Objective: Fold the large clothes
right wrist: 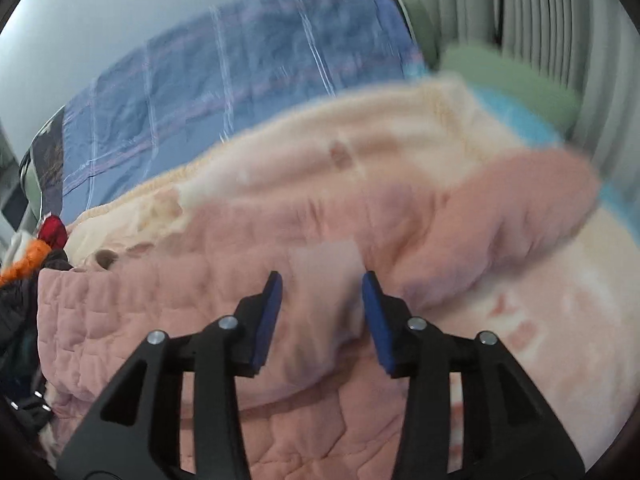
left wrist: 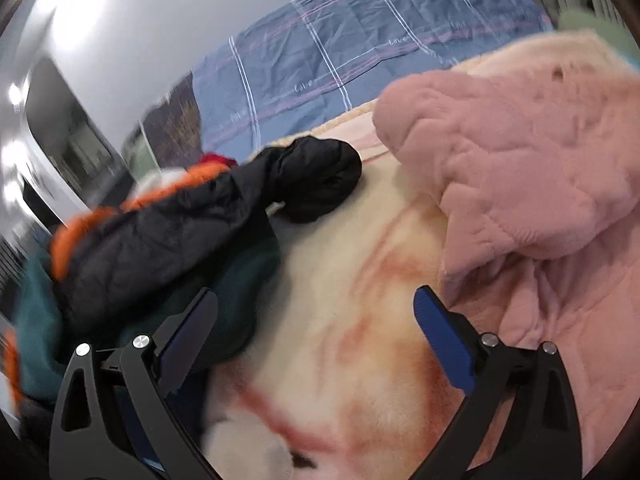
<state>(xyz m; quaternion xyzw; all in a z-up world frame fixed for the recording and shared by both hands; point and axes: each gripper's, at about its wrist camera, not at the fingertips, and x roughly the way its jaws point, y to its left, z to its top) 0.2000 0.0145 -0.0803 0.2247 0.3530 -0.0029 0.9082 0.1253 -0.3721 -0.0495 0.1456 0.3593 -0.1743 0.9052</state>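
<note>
A pink quilted garment (left wrist: pixel 532 184) lies crumpled on a cream and orange fleece blanket (left wrist: pixel 352 300), at the right of the left wrist view. My left gripper (left wrist: pixel 316 304) is open and empty above the blanket, just left of the garment. In the right wrist view the same pink garment (right wrist: pixel 224 320) fills the foreground. My right gripper (right wrist: pixel 322 284) is open with its jaws on either side of a raised fold of the pink fabric, not closed on it.
A black and orange puffer jacket (left wrist: pixel 192 216) lies on a dark green garment (left wrist: pixel 36 328) at the left. A blue checked duvet (left wrist: pixel 360 48) covers the bed behind. Green and blue fabric (right wrist: pixel 508 80) sits at the far right near a pleated curtain (right wrist: pixel 560 20).
</note>
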